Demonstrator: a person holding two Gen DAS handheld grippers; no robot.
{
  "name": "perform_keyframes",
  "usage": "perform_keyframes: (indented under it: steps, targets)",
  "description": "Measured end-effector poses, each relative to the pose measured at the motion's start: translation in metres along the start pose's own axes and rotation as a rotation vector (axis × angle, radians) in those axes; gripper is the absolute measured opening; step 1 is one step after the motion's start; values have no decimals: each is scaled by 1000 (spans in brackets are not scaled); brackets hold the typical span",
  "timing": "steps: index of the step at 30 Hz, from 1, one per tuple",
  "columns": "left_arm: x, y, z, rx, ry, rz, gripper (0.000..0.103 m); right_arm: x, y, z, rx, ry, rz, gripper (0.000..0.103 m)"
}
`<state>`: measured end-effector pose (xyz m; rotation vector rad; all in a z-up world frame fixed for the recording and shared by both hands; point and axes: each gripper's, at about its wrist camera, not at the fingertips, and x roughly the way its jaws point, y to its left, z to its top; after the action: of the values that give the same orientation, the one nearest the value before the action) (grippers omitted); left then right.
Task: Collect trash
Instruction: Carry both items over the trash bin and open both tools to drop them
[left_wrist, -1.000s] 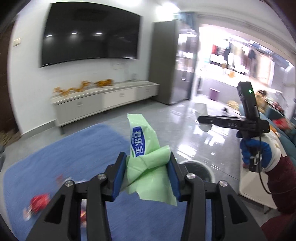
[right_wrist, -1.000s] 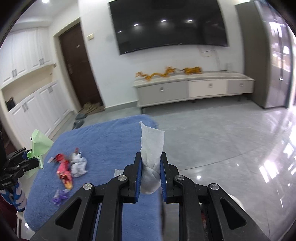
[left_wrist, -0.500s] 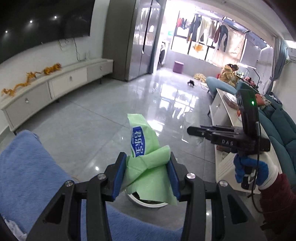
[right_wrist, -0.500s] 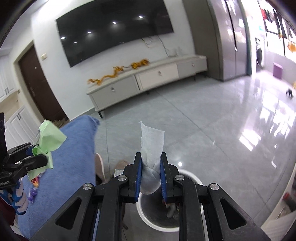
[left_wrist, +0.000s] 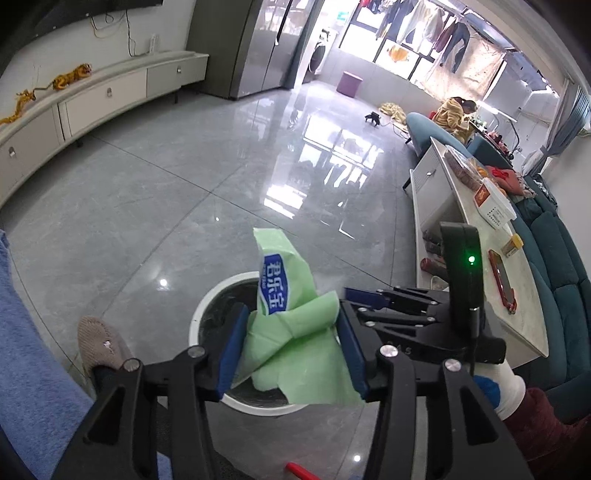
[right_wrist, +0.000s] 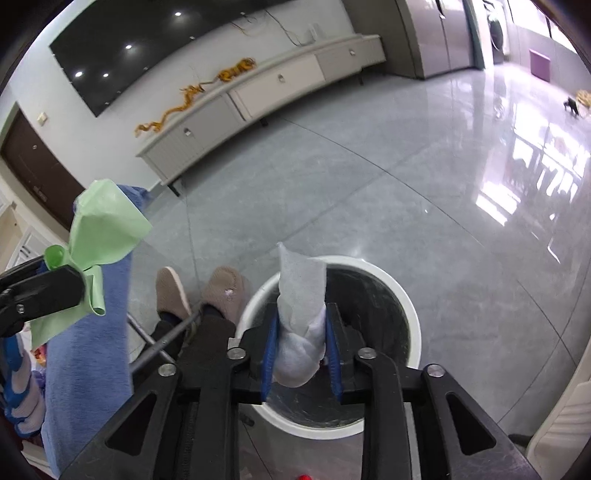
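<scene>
Trash hangs over the bin (right_wrist: 413, 325): right gripper (right_wrist: 301, 354) pinches tissue (right_wrist: 299, 314), left gripper (left_wrist: 290, 349) pinches green wrapper (left_wrist: 291, 332); next, release both.

Green wrapper (left_wrist: 295, 343) blocks most of the bin's (left_wrist: 207, 306) inside; contents unreadable. White tissue (right_wrist: 301, 317) and fingers hide the bin floor. A red scrap (left_wrist: 301, 472) runs off the bottom edge, unidentifiable.

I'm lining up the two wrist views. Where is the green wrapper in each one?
Left wrist: green wrapper at lower centre, clamped in the left gripper, over the bin.
Right wrist: green wrapper at the left edge, above the blue cloth.
Shared landmark: the white-rimmed bin.
</scene>
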<state>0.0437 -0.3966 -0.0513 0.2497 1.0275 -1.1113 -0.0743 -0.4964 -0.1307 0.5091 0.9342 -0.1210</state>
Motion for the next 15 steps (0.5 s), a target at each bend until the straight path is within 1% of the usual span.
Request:
perform_keyframes:
  steps: [1,3,4,5,9,11,15]
  targets:
    - [5,0,0,-9,10,-10,53,2,-3,-2,4,5,-2,33]
    - [13,0,1,-21,17,-17,62,6,-7,-5,11,18,-6,37]
    - [16,0,1,-25,21,-18,62,9,-8,-5,12,24,-11,41]
    - [18,1,2,-28,24,-18,62,11,-10,-7,14,29,-18,43]
    - [19,0,0,-39,19,1,62,13,-16,-9,28,41,-29,43]
    - [15,2,-1,-39,7,25,62,12,-17,-9,30,41,-33,43]
    - [6,5,-3,-46,-26,97,62,9,-16,-6,31,28,-40,43]
